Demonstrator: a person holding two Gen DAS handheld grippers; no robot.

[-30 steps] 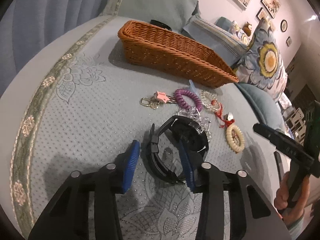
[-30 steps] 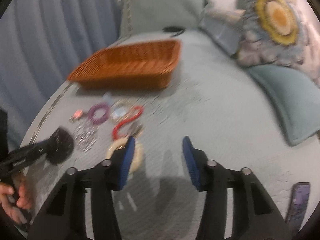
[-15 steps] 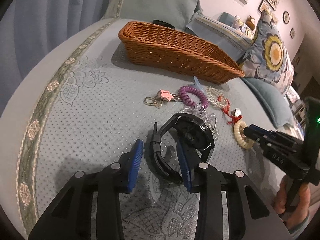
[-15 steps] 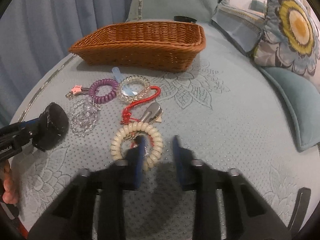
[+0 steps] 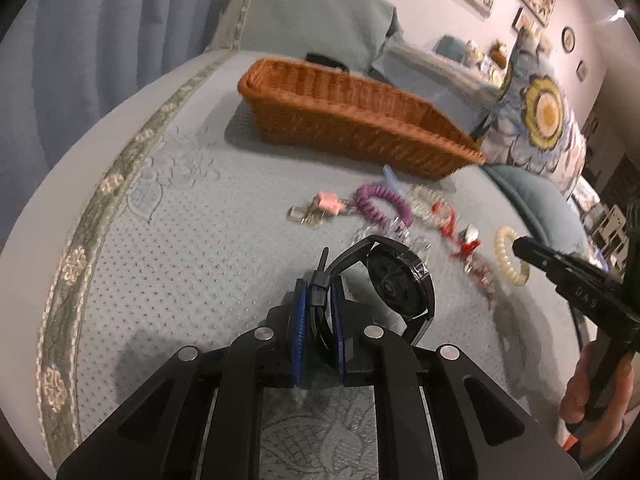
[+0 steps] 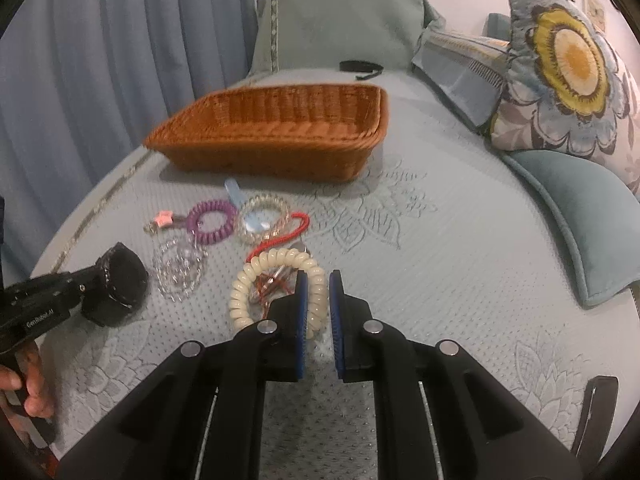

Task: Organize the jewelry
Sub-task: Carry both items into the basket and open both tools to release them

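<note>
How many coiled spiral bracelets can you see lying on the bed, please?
3: purple coil by the pink star charm, clear coil beside it, cream coil between the right gripper fingers.

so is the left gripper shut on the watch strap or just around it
Shut on it: the left gripper pads press both sides of the black watch strap, no gap showing.

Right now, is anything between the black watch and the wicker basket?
Yes. The purple coil bracelet and pink star keychain lie between the black watch, clamped in the left hand-held gripper, and the wicker basket.
</note>
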